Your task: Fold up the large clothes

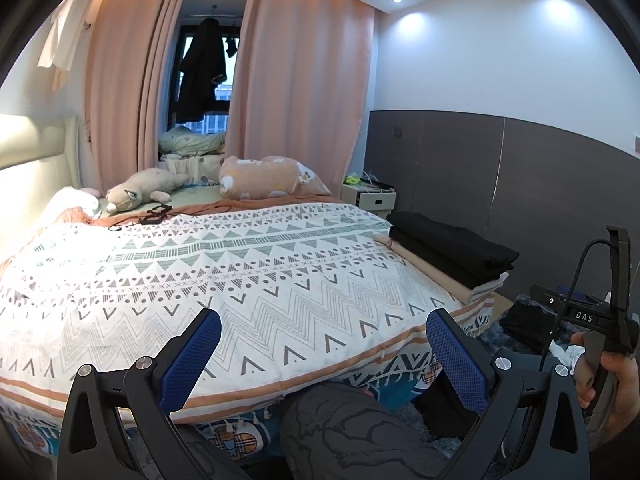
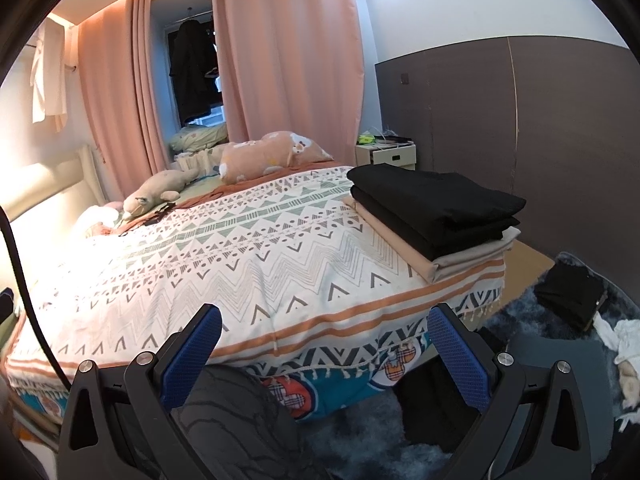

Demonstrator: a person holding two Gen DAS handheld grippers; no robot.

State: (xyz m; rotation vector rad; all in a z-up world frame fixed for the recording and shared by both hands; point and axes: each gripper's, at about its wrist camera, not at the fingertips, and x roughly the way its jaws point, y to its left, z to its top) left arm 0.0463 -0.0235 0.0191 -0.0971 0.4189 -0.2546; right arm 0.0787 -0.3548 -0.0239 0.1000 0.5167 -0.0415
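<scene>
A stack of folded clothes (image 2: 436,216), black pieces on top of beige ones, lies on the right corner of the bed; it also shows in the left wrist view (image 1: 448,252). The bed carries a white patterned bedspread (image 1: 240,272) (image 2: 224,248). My left gripper (image 1: 323,330) is open and empty above the bed's near edge. My right gripper (image 2: 324,328) is open and empty above the same edge. The right gripper's body also shows at the right of the left wrist view (image 1: 592,320). Loose dark and white clothes (image 2: 572,300) lie on the floor to the right.
Plush toys (image 1: 140,192) and a pillow (image 1: 268,178) lie at the bed's far end. A white nightstand (image 2: 390,154) stands by the grey wall. Pink curtains (image 1: 300,80) hang behind. The person's patterned knee (image 1: 352,428) is below the grippers. A shaggy blue rug (image 2: 520,320) covers the floor.
</scene>
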